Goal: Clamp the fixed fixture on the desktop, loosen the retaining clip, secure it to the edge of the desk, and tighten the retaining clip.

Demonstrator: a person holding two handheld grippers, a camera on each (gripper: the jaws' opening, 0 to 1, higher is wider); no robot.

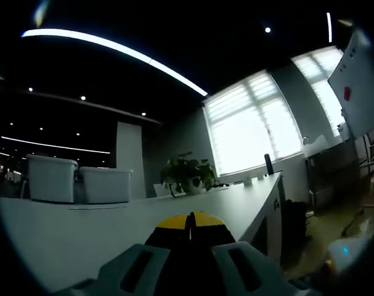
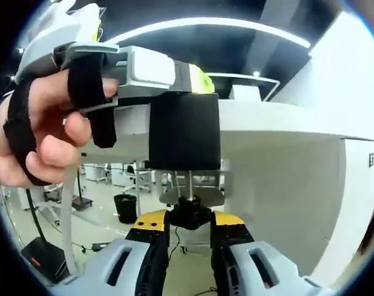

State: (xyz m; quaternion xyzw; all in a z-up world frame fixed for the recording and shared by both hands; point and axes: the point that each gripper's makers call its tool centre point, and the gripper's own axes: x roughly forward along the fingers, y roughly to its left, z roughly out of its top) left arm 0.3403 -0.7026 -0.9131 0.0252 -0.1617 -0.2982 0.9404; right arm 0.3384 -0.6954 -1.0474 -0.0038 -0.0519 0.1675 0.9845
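Black fixture (image 2: 184, 131) sits on the table (image 2: 285, 120) edge, screw axis vertical, pointing down. Right gripper (image 2: 190, 237) jaws directly below, closed on the retaining clip (image 2: 190, 213) knob. Left gripper (image 2: 122, 68) pinches the fixture top, jaws closed on it.

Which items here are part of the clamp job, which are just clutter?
Job:
- black clamp fixture on the desk edge
- its screw knob, gripped by the right gripper
- left gripper, holding the fixture's top

Lying about:
- potted plant
- white bins
- whiteboard
- office chairs
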